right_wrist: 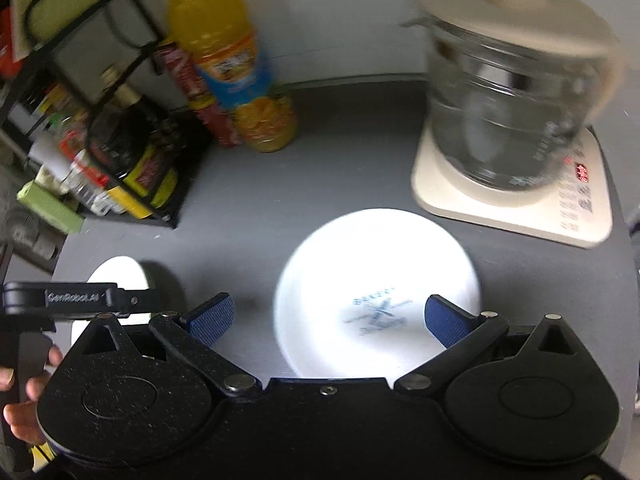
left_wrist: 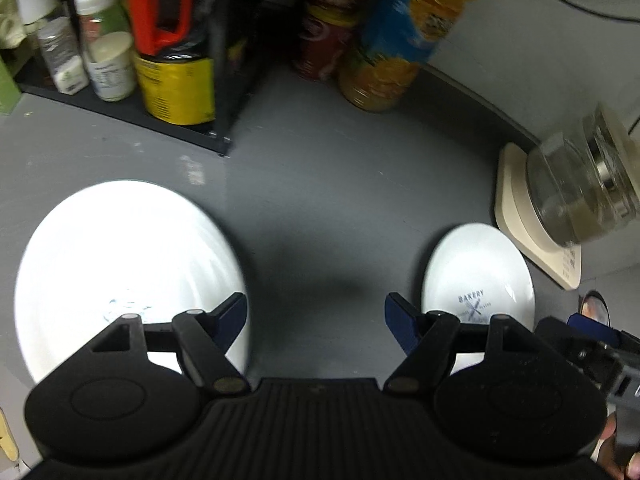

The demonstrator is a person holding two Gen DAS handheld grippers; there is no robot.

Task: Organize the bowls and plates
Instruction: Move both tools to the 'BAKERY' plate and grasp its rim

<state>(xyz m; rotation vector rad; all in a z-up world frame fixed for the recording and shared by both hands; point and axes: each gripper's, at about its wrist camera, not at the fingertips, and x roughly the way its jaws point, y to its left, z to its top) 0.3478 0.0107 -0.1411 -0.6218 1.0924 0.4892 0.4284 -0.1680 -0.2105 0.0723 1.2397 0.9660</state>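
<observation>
1. Seen from the left wrist, the left gripper (left_wrist: 316,312) hangs over bare grey countertop (left_wrist: 320,184) with its blue-padded jaws spread wide and nothing between them; a large white plate (left_wrist: 120,264) lies at its 9 o'clock, partly under the left finger; a smaller white dish printed "BAKERY" (left_wrist: 480,276) lies at its 3 o'clock, partly under the right finger.
2. Seen from the right wrist, the right gripper (right_wrist: 328,320) is likewise spread and empty; the printed white dish (right_wrist: 376,280) sits on the counter between and just beyond its fingers, toward 12 to 1 o'clock, its print blurred; no pad presses on the rim.
3. At that view's 9 o'clock, the large plate (right_wrist: 116,272) shows partly behind the left gripper's (right_wrist: 132,300) black body, which a person's hand (right_wrist: 24,392) grips.
4. Toward 1 o'clock stands a glass kettle (right_wrist: 512,92) on a cream base (right_wrist: 512,208); toward 11 o'clock, an orange juice bottle (right_wrist: 228,56) beside a black wire rack (right_wrist: 120,128) of jars.
</observation>
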